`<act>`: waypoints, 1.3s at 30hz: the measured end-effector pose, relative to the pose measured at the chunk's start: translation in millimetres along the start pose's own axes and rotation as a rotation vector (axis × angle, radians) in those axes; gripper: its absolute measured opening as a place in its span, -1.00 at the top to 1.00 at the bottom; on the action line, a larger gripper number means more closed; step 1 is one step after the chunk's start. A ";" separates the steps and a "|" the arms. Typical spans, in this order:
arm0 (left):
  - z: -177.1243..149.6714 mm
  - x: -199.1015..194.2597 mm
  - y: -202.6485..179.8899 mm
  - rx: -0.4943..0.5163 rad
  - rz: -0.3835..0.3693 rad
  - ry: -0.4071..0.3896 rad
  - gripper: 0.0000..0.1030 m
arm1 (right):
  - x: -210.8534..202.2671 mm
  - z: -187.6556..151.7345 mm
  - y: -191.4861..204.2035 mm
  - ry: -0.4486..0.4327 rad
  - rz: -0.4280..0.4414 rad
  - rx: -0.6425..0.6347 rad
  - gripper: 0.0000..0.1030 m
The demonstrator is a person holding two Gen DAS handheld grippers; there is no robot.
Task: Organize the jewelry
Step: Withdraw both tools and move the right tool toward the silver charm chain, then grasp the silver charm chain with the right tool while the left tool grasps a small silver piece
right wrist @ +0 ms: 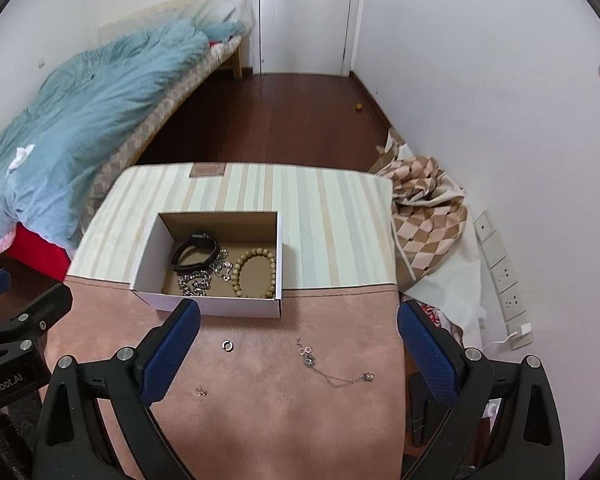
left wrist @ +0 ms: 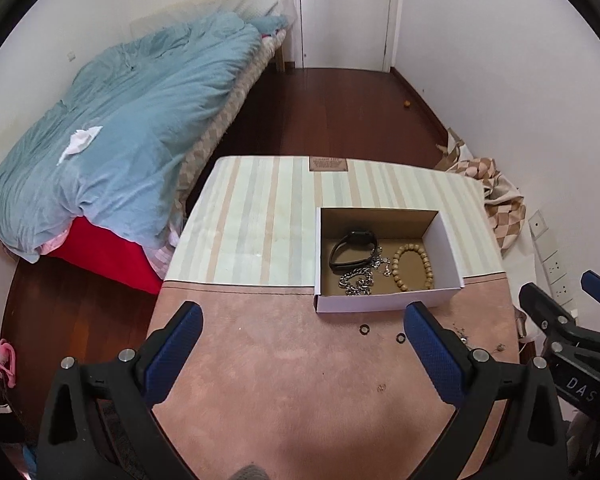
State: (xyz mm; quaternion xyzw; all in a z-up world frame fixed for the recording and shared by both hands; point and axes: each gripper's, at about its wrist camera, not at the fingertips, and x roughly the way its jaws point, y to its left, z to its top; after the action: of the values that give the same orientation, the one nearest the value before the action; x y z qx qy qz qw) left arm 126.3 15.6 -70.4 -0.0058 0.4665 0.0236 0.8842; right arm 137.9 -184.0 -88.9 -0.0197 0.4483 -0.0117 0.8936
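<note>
Right wrist view, left to right.
Left claw (right wrist: 4, 292): edge of frame, off the mat, fingertips cut off there. In left wrist view (left wrist: 302, 320): wide open, nothing between pads.
Box (right wrist: 220, 308): white card, open top, straddling the seam of striped cloth and pink mat (right wrist: 260, 400). Inside: black band (right wrist: 192, 254) at left rear, steel chain (right wrist: 196, 282) in front of it, bead bracelet (right wrist: 256, 274) at right. All loose, none stacked.
Right claw (right wrist: 298, 322): wide open, empty, raised over the mat, tilted down toward the box's near wall.
Earring (right wrist: 201, 391): small, on mat, just inside left finger line, nearest the camera.
Ring (right wrist: 228, 345): on mat, between the fingers, left of centre, near the box.
Fine chain (right wrist: 332, 372): thin, with small charms, sprawled on mat between the fingers, right of centre.
Step in hand, as judged: pick up next loose piece, carry to box.
Advice: start with the ring or fine chain, both already inside the span. Lower straight, pads flat to the mat. For the chain, pinch at a charm, not the bare links. Lift clear of the box wall before release.
</note>
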 end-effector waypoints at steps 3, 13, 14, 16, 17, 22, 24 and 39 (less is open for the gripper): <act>-5.5 -20.5 -0.3 0.006 -0.004 -0.028 -0.99 | -24.6 -2.8 -2.1 -0.039 0.000 0.008 -0.94; -15.6 -64.9 1.0 -0.004 -0.031 -0.080 -0.99 | -79.9 -15.2 -7.2 -0.127 0.009 0.022 -0.94; -16.1 -66.6 0.2 -0.002 -0.029 -0.083 -0.99 | -83.7 -15.9 -7.4 -0.136 0.008 0.024 -0.94; -16.1 -68.1 -1.1 0.002 -0.026 -0.089 -0.99 | -86.2 -16.8 -8.4 -0.140 0.018 0.031 -0.94; -16.3 -67.7 -1.8 0.000 -0.023 -0.088 -0.99 | -86.4 -17.6 -9.7 -0.141 0.026 0.037 -0.94; -22.7 -51.1 -4.2 -0.008 -0.007 -0.058 -0.99 | -71.5 -26.1 -25.1 -0.102 0.054 0.087 -0.94; -29.0 -40.1 -6.0 -0.008 0.013 -0.057 -0.99 | -56.6 -34.1 -37.4 -0.069 0.053 0.123 -0.95; -86.1 88.6 -25.1 0.037 0.146 0.153 -1.00 | 111.8 -121.5 -120.9 0.202 -0.014 0.327 -0.29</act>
State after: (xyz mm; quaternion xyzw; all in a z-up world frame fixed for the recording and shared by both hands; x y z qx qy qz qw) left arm 106.5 -9.1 -192.5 0.0427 0.5322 0.0786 0.8419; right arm 106.9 -312.1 -245.5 0.1241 0.5278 -0.0924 0.8351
